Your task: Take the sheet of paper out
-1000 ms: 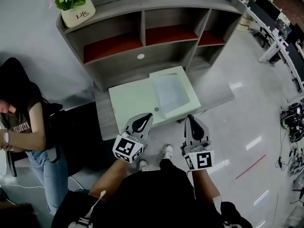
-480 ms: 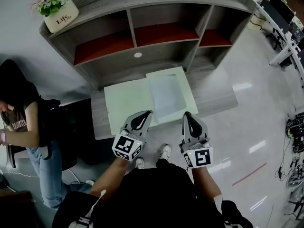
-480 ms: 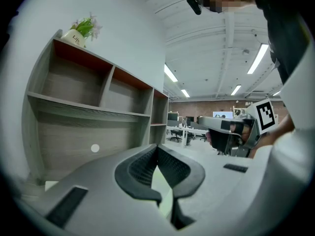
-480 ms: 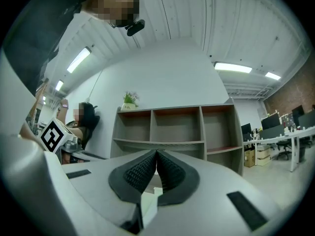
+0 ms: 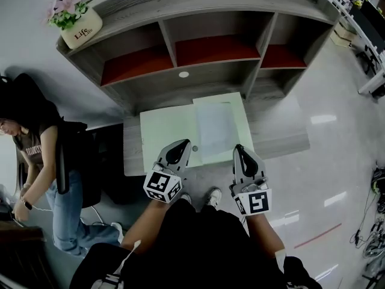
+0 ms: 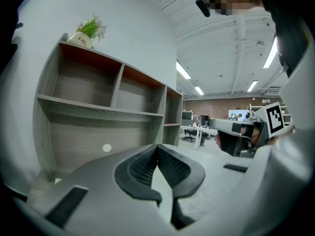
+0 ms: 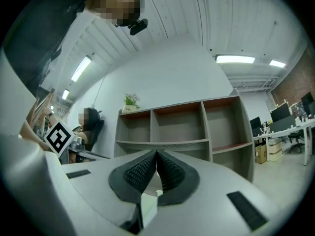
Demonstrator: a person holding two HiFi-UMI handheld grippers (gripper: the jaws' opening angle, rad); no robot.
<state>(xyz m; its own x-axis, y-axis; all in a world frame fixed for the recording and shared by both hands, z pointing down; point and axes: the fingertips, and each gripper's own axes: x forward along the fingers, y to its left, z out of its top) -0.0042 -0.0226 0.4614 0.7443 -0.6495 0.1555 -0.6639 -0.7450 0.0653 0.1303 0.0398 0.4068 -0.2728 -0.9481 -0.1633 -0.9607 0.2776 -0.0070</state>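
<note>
At 9 o'clock in the head view a person in a dark top and jeans stands bent over beside a dark chair. At 11 o'clock a white flower pot with pink blooms sits on the top corner of a grey shelf unit. The unit's three open bays have red floors, and a small white disc is stuck to its lower front panel.

A low grey desk stands just in front of the unit. On it lies a pale green folder, spread flat. The sheet of paper lies on the folder's 3 o'clock half, flat, its long side running from 12 to 6 o'clock. Neither tool touches it.

The left tongs hang at the folder's 6 o'clock edge, tip angled toward 1 o'clock, close to the sheet's lower left corner. In the left gripper view the ribbed pads meet at their tips, clenched with nothing between them. The marker cube sits behind them, over the person's knee.

The right tongs hover near the sheet's lower right corner, pointing to 12 o'clock, and the right gripper view shows the pads pressed together and empty. Their own cube is at 5 o'clock of the folder.

Farther right the glossy floor carries a red line, and office furniture fills the 2 o'clock corner.
</note>
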